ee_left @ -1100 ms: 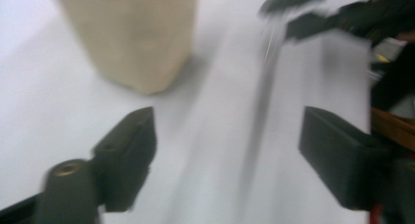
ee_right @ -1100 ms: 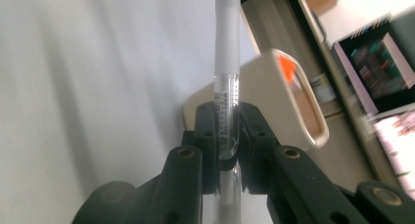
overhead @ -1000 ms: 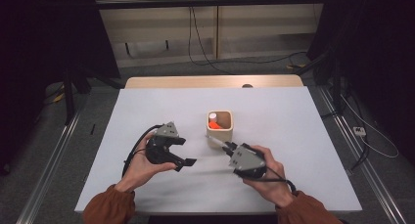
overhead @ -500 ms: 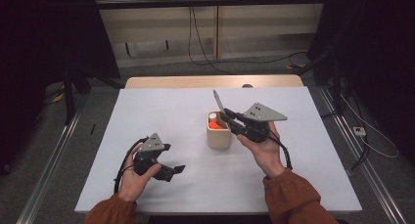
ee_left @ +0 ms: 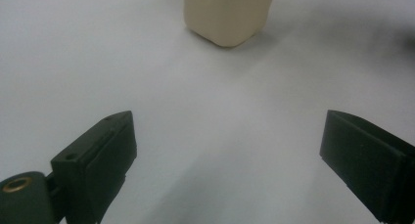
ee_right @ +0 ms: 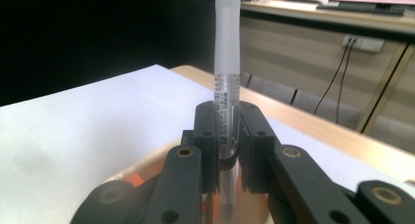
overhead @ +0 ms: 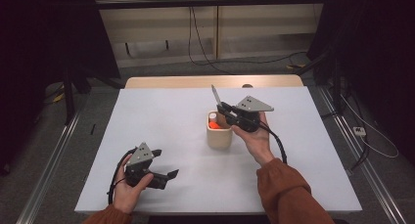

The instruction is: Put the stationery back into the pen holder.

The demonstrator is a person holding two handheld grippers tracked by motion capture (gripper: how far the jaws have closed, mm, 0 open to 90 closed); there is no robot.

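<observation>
Graduated tube [ee_right: 227, 62], a slim frosted cylinder with printed markings along its lower part, is clamped between the two black jaws of the right gripper [ee_right: 227, 136], which are closed tightly on its sides. In the high view the tube [overhead: 215, 94] is seen standing nearly upright with a slight tilt, its top end raised above the gripper and its lower end at the mouth of the beige cup [overhead: 219, 135]. The right gripper [overhead: 226, 109] is held directly over that cup by the right hand [overhead: 252, 136], whose rust-coloured sleeve [overhead: 286, 192] comes in from the bottom edge. Something orange [overhead: 212, 124] and a small white piece [overhead: 213, 117] are seen inside the cup. The cup stands near the middle of the white table [overhead: 161, 116].

Well apart from the cup, near the table's front left, the left gripper [overhead: 166, 174] is held low over the surface. Its jaws have just been opening and stand wide apart, with nothing between them except bare tabletop; the cup [ee_left: 227, 13] is seen farther ahead in the left gripper view.
</observation>
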